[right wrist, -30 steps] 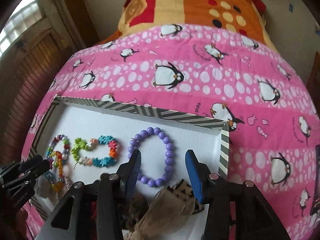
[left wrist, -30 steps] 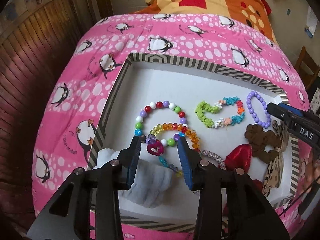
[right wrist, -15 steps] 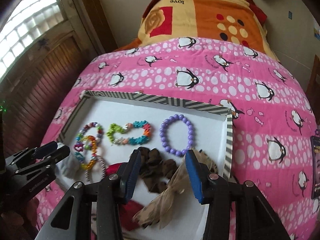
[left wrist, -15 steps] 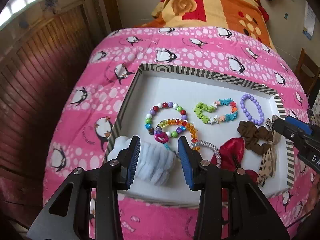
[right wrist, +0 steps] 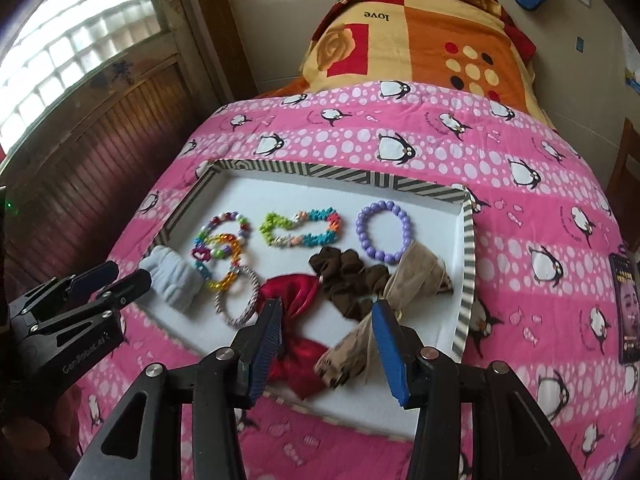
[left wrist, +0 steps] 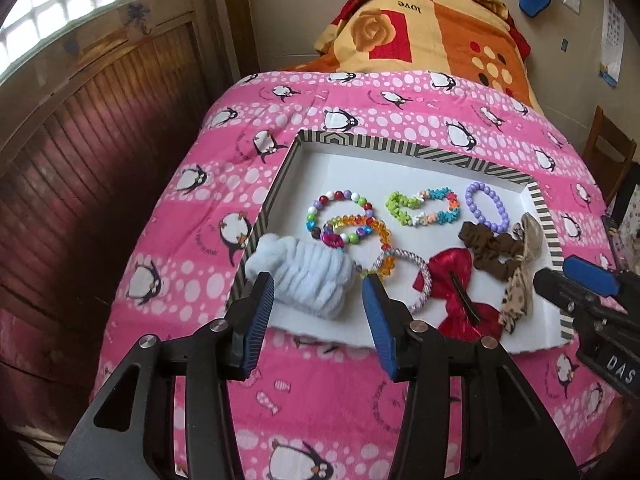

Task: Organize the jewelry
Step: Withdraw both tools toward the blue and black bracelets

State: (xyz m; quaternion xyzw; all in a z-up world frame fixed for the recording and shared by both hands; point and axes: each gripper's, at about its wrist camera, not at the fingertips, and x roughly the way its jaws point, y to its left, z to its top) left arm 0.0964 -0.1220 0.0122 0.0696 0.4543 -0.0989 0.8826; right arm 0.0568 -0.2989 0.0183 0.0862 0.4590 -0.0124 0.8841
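The beaded bracelets [left wrist: 344, 216] lie in a row with the purple bead bracelet [right wrist: 384, 230] inside the striped tray [left wrist: 400, 148] on the bed's pink penguin blanket [right wrist: 520, 200]. Scrunchies and a red bow [left wrist: 452, 280] lie nearer. Left gripper [left wrist: 318, 302] and right gripper [right wrist: 326, 330] hover over the tray's near edge, jaws opening, nothing between them.

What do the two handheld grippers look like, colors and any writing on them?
Both the left gripper and right gripper have black angular frames with silver screws and ribbed blue finger pads. White lettering marks their sides, only partly readable. No cables or sleeves show.
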